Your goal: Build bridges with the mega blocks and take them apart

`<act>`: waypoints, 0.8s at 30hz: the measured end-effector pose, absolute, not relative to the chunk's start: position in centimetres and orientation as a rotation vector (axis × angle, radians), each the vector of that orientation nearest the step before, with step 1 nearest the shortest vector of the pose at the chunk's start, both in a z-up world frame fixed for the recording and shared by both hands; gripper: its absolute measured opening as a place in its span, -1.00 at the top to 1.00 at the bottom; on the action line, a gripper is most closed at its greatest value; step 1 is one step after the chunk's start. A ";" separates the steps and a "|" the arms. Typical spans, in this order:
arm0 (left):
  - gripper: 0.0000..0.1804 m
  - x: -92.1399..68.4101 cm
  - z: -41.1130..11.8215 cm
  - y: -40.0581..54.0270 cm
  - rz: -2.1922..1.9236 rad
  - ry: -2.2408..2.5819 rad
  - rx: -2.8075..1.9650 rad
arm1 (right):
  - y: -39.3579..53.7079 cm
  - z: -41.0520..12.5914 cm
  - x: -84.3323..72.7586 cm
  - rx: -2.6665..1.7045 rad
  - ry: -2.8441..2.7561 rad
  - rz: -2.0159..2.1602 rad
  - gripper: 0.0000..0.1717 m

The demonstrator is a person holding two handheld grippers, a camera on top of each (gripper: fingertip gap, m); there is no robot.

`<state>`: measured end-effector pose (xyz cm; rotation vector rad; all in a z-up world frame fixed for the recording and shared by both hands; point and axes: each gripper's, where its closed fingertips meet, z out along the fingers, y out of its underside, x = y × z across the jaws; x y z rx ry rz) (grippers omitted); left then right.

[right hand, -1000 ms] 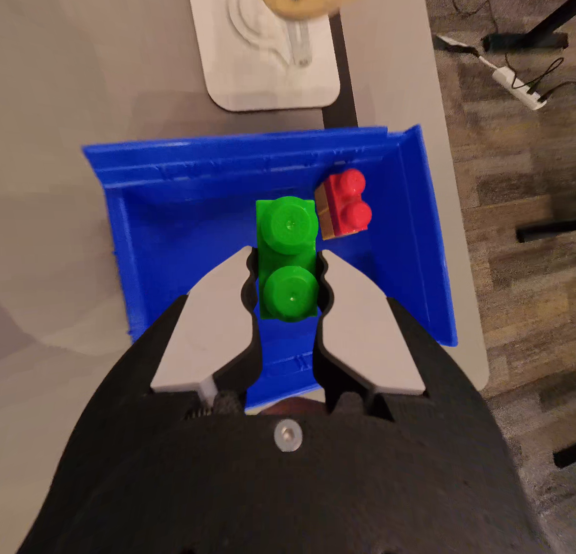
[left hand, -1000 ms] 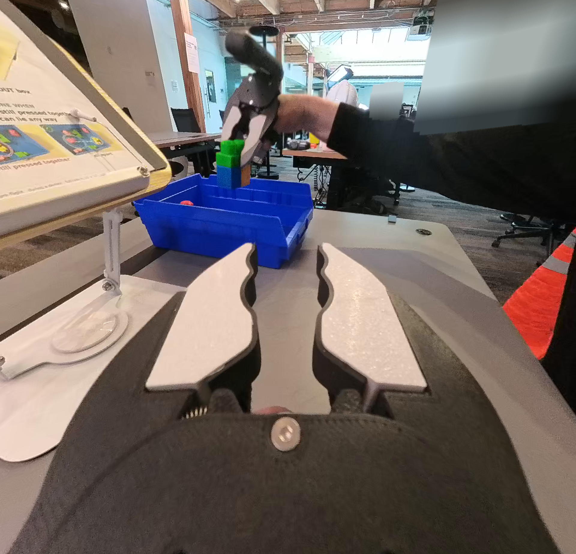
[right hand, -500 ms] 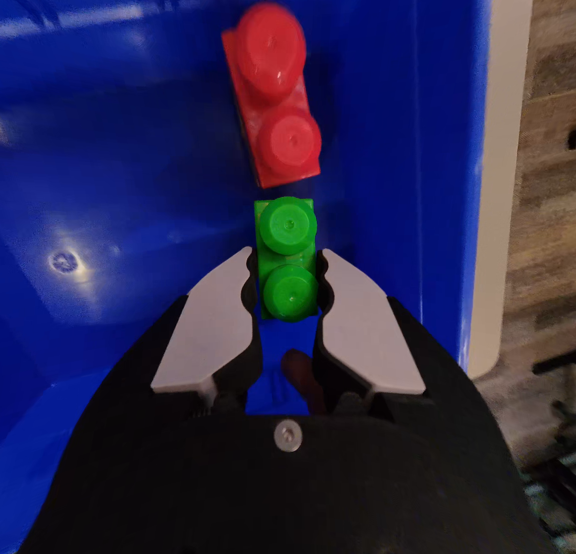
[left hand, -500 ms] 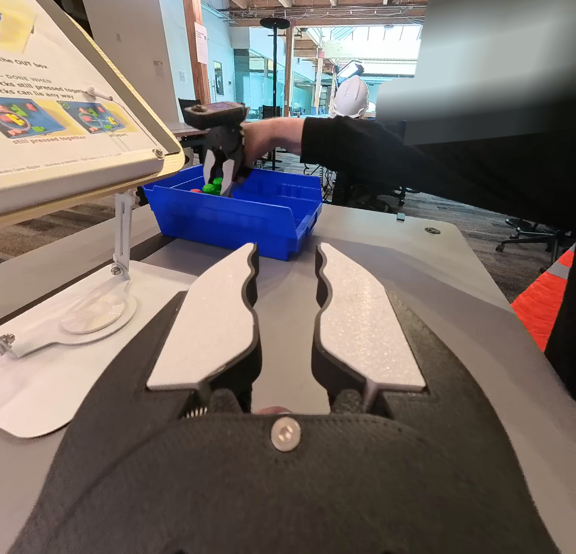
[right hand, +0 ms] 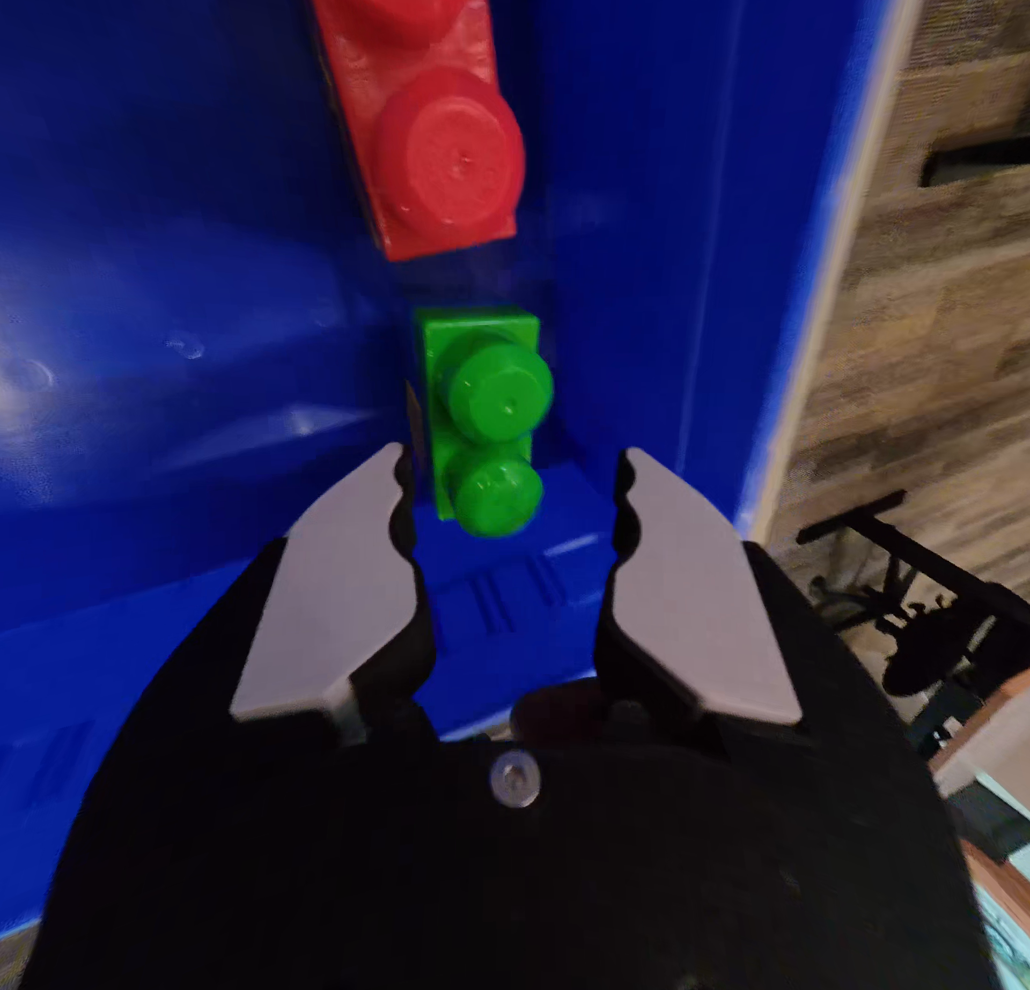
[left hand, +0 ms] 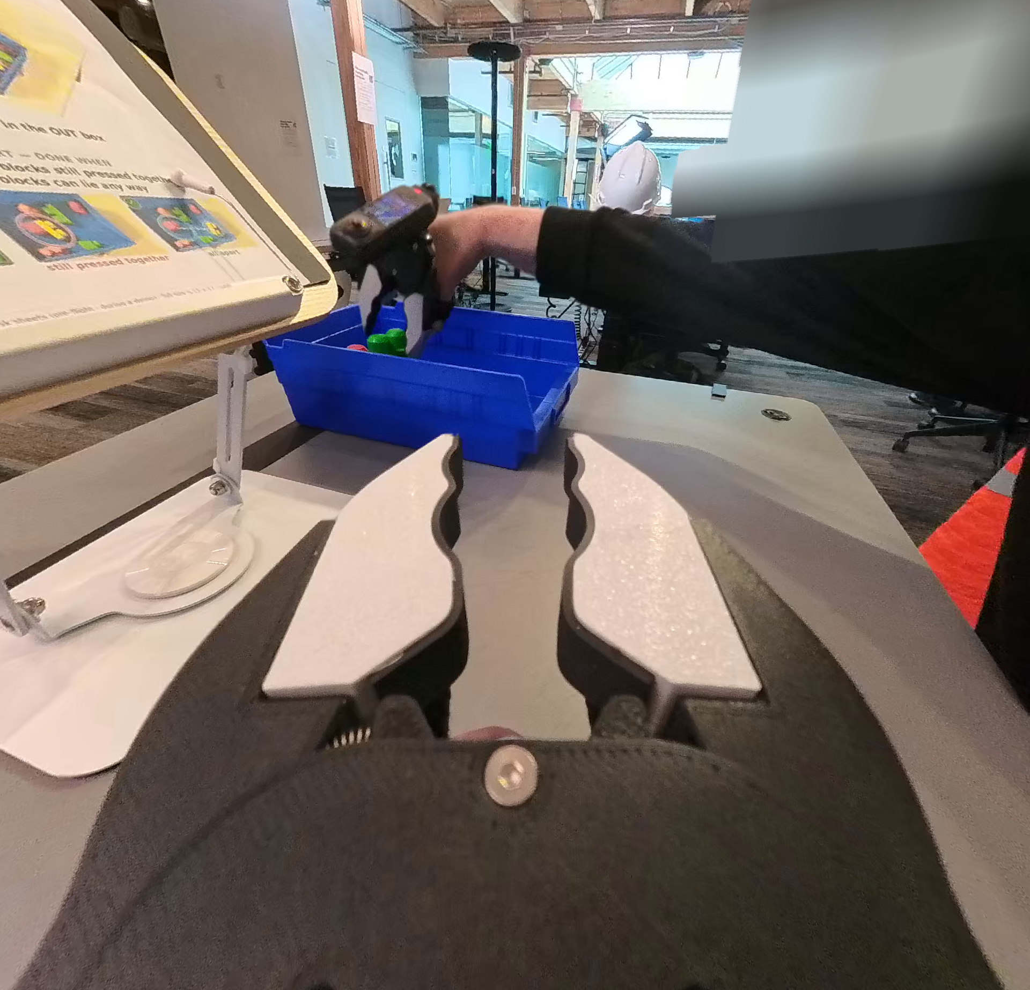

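Two block pieces, green stack (right hand: 479, 423) and red block (right hand: 435, 127) at its 12 o'clock, sit in blue bin (left hand: 423, 400), right tool (right hand: 510, 495) spread apart, left tool (left hand: 511, 478) parted, bare; teardown probably near done.

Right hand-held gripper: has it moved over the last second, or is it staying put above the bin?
Yes. The right hand-held gripper has dropped from above the blue bin to its rim, and its fingers now stand apart from the green block.
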<state>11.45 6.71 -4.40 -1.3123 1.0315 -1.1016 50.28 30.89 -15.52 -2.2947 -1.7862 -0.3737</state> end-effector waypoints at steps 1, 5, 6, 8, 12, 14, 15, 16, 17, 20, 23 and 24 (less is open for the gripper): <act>0.62 11.3 -4.4 6.8 -1.090 1.031 -1.315 | 31.0 -14.5 50.5 -2.278 -1.752 -0.402 0.14; 0.59 8.6 -3.4 8.0 -0.933 1.006 -1.336 | 29.9 -8.4 49.7 -2.123 -1.627 -0.462 0.27; 0.59 7.3 -3.0 8.5 -0.866 0.989 -1.345 | 29.0 -6.7 48.9 -2.064 -1.602 -0.468 0.33; 0.59 4.0 -2.5 9.9 -0.710 0.955 -1.397 | 26.5 -3.6 46.7 -1.949 -1.562 -0.447 0.53; 0.58 -4.9 -3.2 14.3 -0.225 0.887 -1.599 | 19.8 -0.6 40.5 -1.766 -1.539 -0.364 0.78; 0.58 -8.9 -4.2 16.5 0.045 0.904 -1.700 | 16.4 -0.5 36.7 -1.692 -1.548 -0.309 0.81; 0.57 -10.6 -4.8 17.7 0.154 0.920 -1.757 | 14.8 -0.8 34.7 -1.659 -1.558 -0.269 0.84; 0.55 -11.9 -5.2 18.9 0.221 0.928 -1.799 | 13.3 -1.3 32.6 -1.635 -1.579 -0.217 0.85; 0.55 -12.4 -5.4 20.0 0.235 0.933 -1.825 | 11.8 -2.0 30.7 -1.616 -1.604 -0.160 0.85; 0.55 -12.9 -6.7 24.1 0.169 0.923 -1.902 | 8.4 -4.0 25.2 -1.560 -1.631 0.038 0.88; 0.50 -14.3 -9.7 28.1 0.219 0.912 -2.040 | 6.5 -6.0 21.1 -1.519 -1.617 0.193 0.94; 0.46 -14.9 -10.9 29.3 0.240 0.905 -2.094 | 6.0 -7.0 20.2 -1.518 -1.622 0.229 0.94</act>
